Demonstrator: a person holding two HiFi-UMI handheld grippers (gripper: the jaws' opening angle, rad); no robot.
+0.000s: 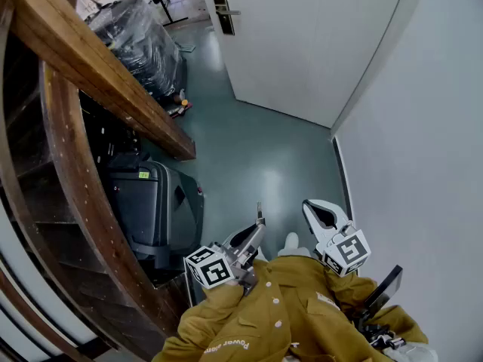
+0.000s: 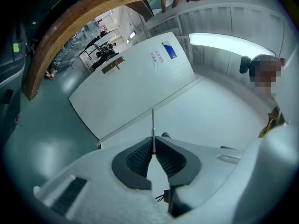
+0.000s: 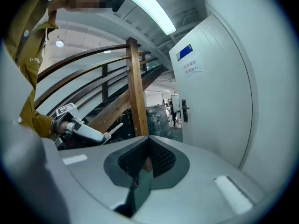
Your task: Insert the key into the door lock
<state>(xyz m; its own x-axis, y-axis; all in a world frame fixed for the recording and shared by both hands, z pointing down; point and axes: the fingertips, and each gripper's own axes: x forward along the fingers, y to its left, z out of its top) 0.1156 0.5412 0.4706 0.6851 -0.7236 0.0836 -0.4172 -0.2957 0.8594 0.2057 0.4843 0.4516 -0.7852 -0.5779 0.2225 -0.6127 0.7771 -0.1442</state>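
While the left gripper is pinching the key, its thin blade jutting forward, and the right gripper is riding shut and empty, the door lock is sitting well away across the floor. Held so narrowly, the key is likely risking a twist between the pads, arriving askew at the lock.

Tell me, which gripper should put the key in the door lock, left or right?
Left. The left gripper is shut on the key, its blade sticking out toward the door. The right gripper is shut with nothing between its jaws. The lock is far from both.
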